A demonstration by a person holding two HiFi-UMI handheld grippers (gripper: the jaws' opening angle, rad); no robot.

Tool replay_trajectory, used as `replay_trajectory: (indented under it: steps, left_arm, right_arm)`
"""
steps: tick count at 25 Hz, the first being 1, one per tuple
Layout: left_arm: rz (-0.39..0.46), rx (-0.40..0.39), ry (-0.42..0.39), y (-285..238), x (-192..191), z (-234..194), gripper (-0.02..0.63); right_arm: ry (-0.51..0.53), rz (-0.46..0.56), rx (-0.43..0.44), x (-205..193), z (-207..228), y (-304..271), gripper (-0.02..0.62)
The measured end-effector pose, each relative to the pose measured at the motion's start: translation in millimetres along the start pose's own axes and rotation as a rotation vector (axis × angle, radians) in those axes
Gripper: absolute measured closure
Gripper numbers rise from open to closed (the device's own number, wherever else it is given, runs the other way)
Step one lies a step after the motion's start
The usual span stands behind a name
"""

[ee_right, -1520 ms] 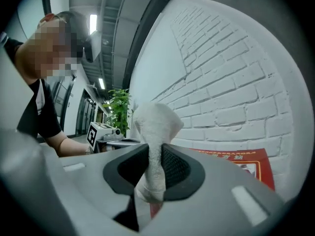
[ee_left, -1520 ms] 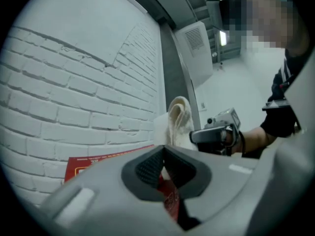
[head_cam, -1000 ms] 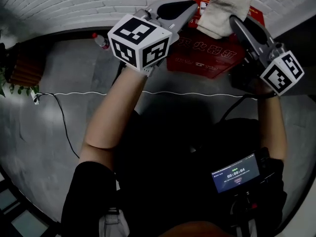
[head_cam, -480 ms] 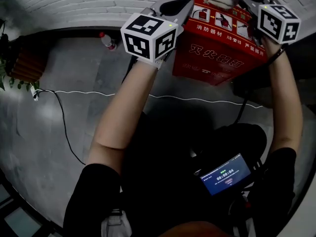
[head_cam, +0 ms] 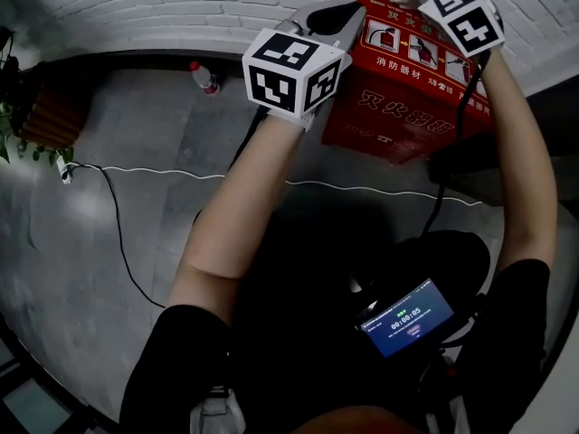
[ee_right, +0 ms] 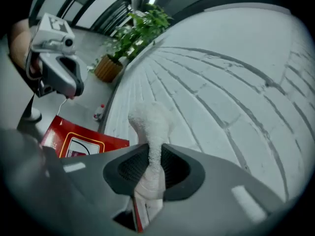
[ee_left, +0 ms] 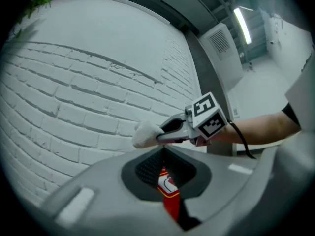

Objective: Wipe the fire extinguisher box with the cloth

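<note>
fire extinguisher box (head_cam: 407,93): red, with white pictogram panels and print on its face. it stands against the white brick wall (head_cam: 163,7), at the upper right of the head view. its top edge lies under both tools.

cloth (ee_right: 147,124): white and bunched. it is clamped between the tongs of the right gripper (ee_right: 150,168), and the free end stands out past the tips. in the right gripper view the cloth lies in front of the brick wall and above the top edge of the box. whether it touches the box cannot be told. in the head view the cloth is cut off by the top edge of the frame.

right gripper: tongs closed on the cloth, pads pressing it from both sides. the arm is stretched up over the upper right part of the box.

left gripper (ee_left: 164,163): the tips of the tongs meet, with nothing clamped between them. a strip of the red box shows through the gap behind the tips. in the head view this gripper sits at the upper left corner of the box. contact with the box cannot be confirmed.

surroundings: grey floor (head_cam: 109,233). a bottle with a red cap (head_cam: 204,78) stands at the wall base, left of the box. a white cable (head_cam: 163,171) runs across the floor. a potted plant (ee_right: 130,38) stands further along the wall. a device with a lit screen (head_cam: 407,315) sits at the person's waist.
</note>
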State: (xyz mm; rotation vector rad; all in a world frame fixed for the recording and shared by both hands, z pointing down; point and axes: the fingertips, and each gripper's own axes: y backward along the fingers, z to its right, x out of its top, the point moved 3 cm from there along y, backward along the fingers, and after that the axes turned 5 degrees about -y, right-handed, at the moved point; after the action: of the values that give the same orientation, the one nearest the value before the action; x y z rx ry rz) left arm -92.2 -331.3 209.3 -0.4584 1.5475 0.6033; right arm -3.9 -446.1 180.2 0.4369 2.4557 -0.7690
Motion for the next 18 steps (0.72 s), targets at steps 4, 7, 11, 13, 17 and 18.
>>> replay_trajectory:
  steps: [4,7,11,13,17,18]
  left_arm:
    - [-0.009,0.01,-0.007,0.6,-1.6,-4.2,0.604]
    - [-0.009,0.018,-0.002,2.1,-2.4,-6.6,0.604]
    - [-0.012,0.011,-0.003,0.8,-2.8,-4.3,0.604]
    - [-0.014,0.006,-0.004,-0.9,-3.6,-2.0,0.604]
    - [-0.025,0.004,-0.002,-4.5,-4.7,1.8,0.604]
    - [-0.028,0.001,-0.003,-6.3,-5.0,3.6,0.604]
  right_arm:
    - [0.367,-0.129,0.003,-1.2,-45.2,-17.3,0.514]
    - [0.522,-0.182,0.083,-10.8,-77.9,-25.2,0.517]
    - [0.521,-0.187,0.18,-19.6,-95.3,-27.0,0.52]
    - [0.51,-0.192,0.192,-22.5,-96.5,-26.4,0.522]
    - [0.507,-0.223,0.2,-23.1,-95.7,-25.6,0.525]
    - [0.505,-0.23,0.202,-23.7,-95.4,-25.2,0.525]
